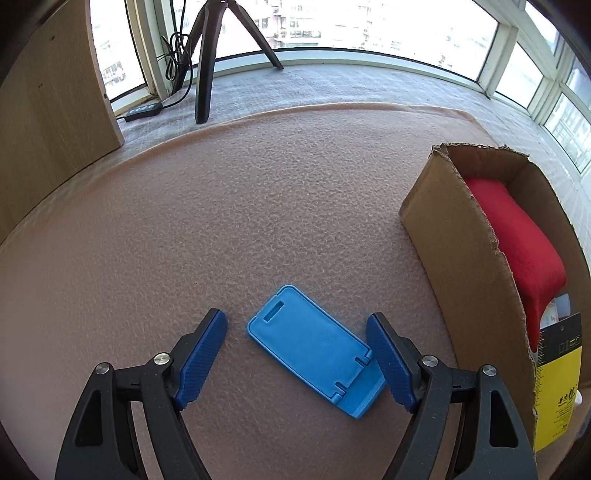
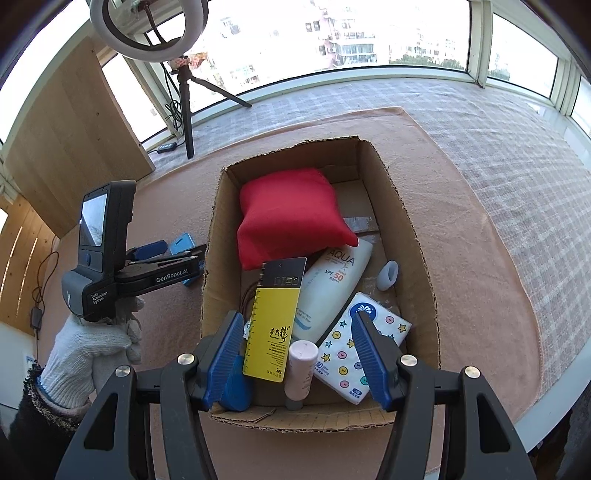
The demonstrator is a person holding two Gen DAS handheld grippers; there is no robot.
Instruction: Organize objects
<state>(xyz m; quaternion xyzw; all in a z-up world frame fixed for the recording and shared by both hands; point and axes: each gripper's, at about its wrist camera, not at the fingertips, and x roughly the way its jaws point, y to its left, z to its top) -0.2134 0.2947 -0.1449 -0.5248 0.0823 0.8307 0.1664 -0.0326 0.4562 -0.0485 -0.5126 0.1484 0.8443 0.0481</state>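
Observation:
A flat blue phone stand lies on the brown mat, between the fingers of my open left gripper; its right end sits close to the right pad. The cardboard box stands to the right. In the right wrist view my right gripper hangs open over the near end of the box. Inside lie a red cushion, a sunscreen tube, a yellow-and-black card pack, a tissue pack and a pink tube. The left gripper shows beside the box, held by a gloved hand.
A tripod with a ring light stands on the grey checked cloth behind the mat. A wooden panel rises at the left, with cables and a black power strip near it. Windows run along the back.

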